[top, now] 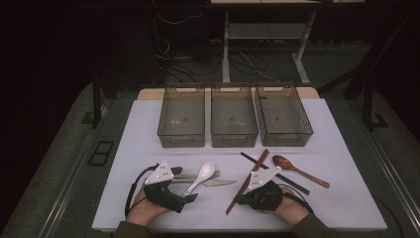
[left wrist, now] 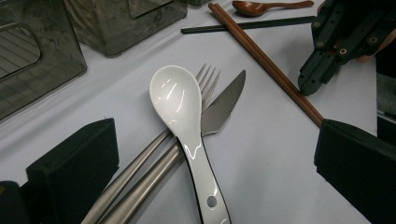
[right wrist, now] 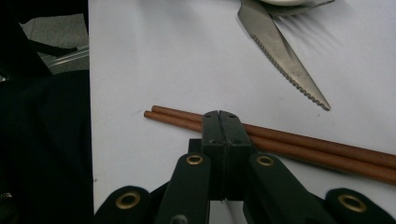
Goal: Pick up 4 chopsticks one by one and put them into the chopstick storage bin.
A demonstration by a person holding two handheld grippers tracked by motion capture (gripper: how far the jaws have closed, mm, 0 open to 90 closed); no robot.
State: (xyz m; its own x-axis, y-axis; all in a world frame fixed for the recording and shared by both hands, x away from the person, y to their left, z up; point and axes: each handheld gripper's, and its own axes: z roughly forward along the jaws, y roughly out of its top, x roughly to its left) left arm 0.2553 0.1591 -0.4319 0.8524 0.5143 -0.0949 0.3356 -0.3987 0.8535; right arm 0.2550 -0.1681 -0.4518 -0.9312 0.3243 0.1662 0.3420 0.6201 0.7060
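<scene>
A white ceramic spoon (left wrist: 180, 105) lies across a steel fork (left wrist: 208, 79) and a serrated knife (left wrist: 224, 105). My left gripper (left wrist: 217, 144) stands open around them, its black pads wide apart on either side of the spoon's handle. In the high view the left gripper (top: 183, 187) sits at the front left beside the white spoon (top: 203, 177). My right gripper (right wrist: 222, 125) is shut, jaws pressed together, with its tips just over a pair of brown chopsticks (right wrist: 299, 144). From above, the right gripper (top: 239, 199) rests at the near end of the brown chopsticks (top: 247, 179).
Three dark see-through bins (top: 234, 119) stand in a row at the back of the white table (top: 341, 148). Black chopsticks (top: 277, 172) and a wooden spoon (top: 297, 168) lie to the right of the brown pair. Beyond the table is dark floor with cables.
</scene>
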